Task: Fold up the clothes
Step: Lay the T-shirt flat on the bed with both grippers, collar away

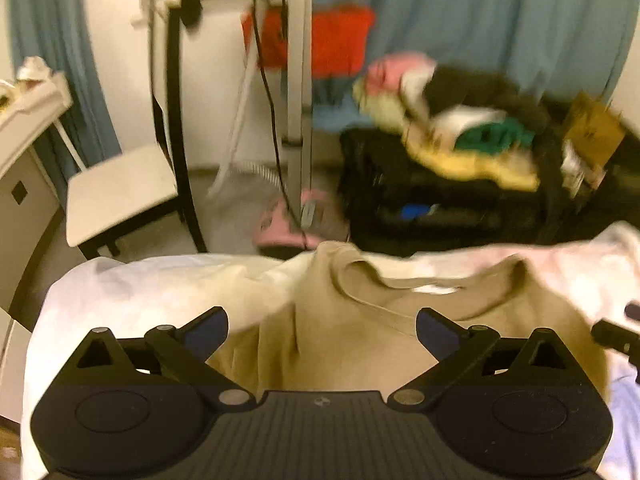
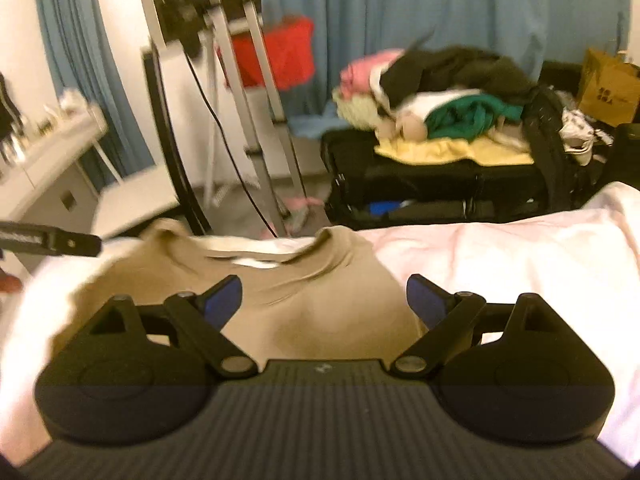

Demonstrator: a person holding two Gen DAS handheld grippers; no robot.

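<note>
A tan shirt [image 1: 360, 312] lies spread on a white-sheeted bed [image 1: 132, 284], its collar toward the far edge. My left gripper [image 1: 322, 330] hovers over the shirt's left half, jaws wide open, nothing between the blue pads. In the right wrist view the same tan shirt [image 2: 320, 300] lies under my right gripper [image 2: 324, 300], also wide open and holding nothing. The right gripper's finger shows at the edge of the left wrist view [image 1: 616, 336]; the left gripper's finger [image 2: 52, 240] shows at the left of the right wrist view.
Beyond the bed's far edge stands a black suitcase [image 2: 420, 188] heaped with a pile of mixed clothes [image 2: 440, 104]. A metal stand with cables [image 1: 298, 80], a white chair [image 1: 120, 192], a brown paper bag [image 2: 608, 88] and blue curtains [image 2: 440, 8] are behind.
</note>
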